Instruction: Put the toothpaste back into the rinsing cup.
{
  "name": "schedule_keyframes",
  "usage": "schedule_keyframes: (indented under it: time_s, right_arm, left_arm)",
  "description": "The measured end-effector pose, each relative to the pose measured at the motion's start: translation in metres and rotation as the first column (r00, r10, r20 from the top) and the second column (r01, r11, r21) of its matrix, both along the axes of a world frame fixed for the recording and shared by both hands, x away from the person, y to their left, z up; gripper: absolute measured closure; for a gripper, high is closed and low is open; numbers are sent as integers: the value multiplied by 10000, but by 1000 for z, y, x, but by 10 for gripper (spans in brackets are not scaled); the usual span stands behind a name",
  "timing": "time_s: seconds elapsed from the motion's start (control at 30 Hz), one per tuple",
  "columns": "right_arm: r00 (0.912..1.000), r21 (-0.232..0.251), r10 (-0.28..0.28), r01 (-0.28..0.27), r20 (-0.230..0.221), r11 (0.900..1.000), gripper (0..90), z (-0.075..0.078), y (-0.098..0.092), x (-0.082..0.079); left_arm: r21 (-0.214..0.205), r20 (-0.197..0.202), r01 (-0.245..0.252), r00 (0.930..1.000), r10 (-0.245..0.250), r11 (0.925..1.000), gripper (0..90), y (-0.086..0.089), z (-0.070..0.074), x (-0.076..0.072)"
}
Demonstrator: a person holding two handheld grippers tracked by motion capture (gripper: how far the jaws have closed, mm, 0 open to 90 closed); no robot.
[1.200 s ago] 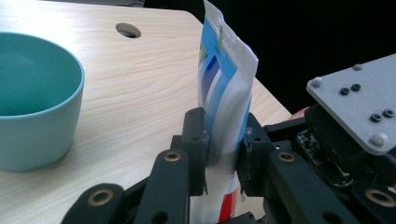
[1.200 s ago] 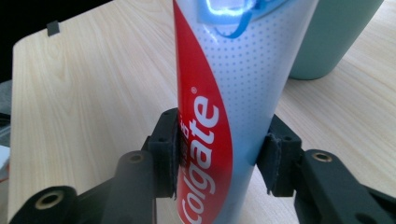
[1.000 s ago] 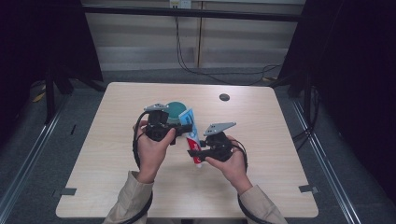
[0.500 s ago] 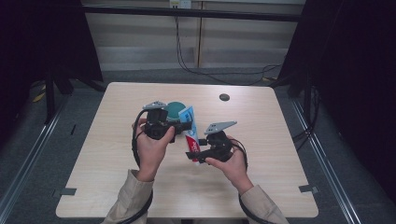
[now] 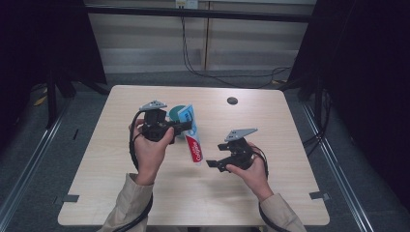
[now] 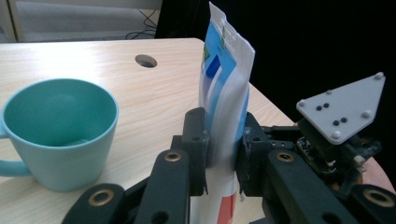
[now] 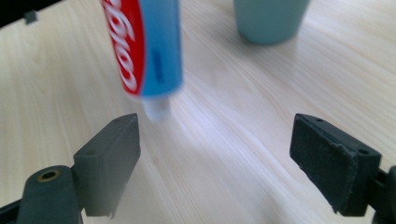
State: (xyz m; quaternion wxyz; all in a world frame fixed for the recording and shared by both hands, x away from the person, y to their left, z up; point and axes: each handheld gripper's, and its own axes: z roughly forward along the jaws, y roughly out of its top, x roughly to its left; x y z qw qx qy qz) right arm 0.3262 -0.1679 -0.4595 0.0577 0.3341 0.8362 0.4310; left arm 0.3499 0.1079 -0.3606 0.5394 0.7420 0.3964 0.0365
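While pinched at its flat crimped end between the fingers (image 6: 198,149) of the left gripper (image 5: 180,126), toothpaste tube (image 5: 193,137) hangs above the bench (image 5: 290,125), cap end pointing near and right, clear of the wood. Soft plastic, blue and white toward the flattened tail, red with white lettering toward the round shoulder, ending in a small white cap (image 7: 157,111). Pressed on both broad faces by the black pads, as seen in the left gripper view, tail standing up past them.

Right of the tube and apart from it, right gripper (image 5: 216,155), fingers (image 7: 109,158) spread wide, having just been opening, nothing between them. Seen in the right gripper view just beyond the left-hand finger: the white cap, not touched. Fingers blocky, matte black, rubbery pads with rough faces.

Just beside the tube on the far left, teal cup (image 6: 58,133): smooth, round, handled, standing upright on the bench. Bench top of pale wood grain, with rounded corners and a small dark round hole (image 5: 232,100) near the far edge. Grey three-cornered plate (image 5: 240,133) atop the right gripper, dotted with small black and white markers.
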Motion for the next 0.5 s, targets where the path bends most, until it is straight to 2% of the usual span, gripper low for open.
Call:
schedule_keyframes:
  time_s: [0.2, 0.27, 0.4, 0.5]
  right_arm:
    - [9995, -400, -270, 264, -145, 9988, 156, -17, -20, -3]
    - [9995, -515, -297, 293, -80, 9982, 154, -19, -22, -4]
    - [9985, -802, -498, 478, -226, 9956, 154, -30, -33, -7]
    - [9971, -789, -680, 650, -350, 9948, 154, -36, -39, -9]
  left_arm:
    - [21, 121, -107, 9999, 107, 9999, 767, 3, 5, 3]
    - [79, 131, -141, 9998, 140, 9999, 767, 5, 7, 4]
    - [210, 218, -232, 9995, 227, 9995, 766, 7, 11, 6]
    - [233, 237, -290, 9993, 285, 9993, 766, 8, 13, 8]
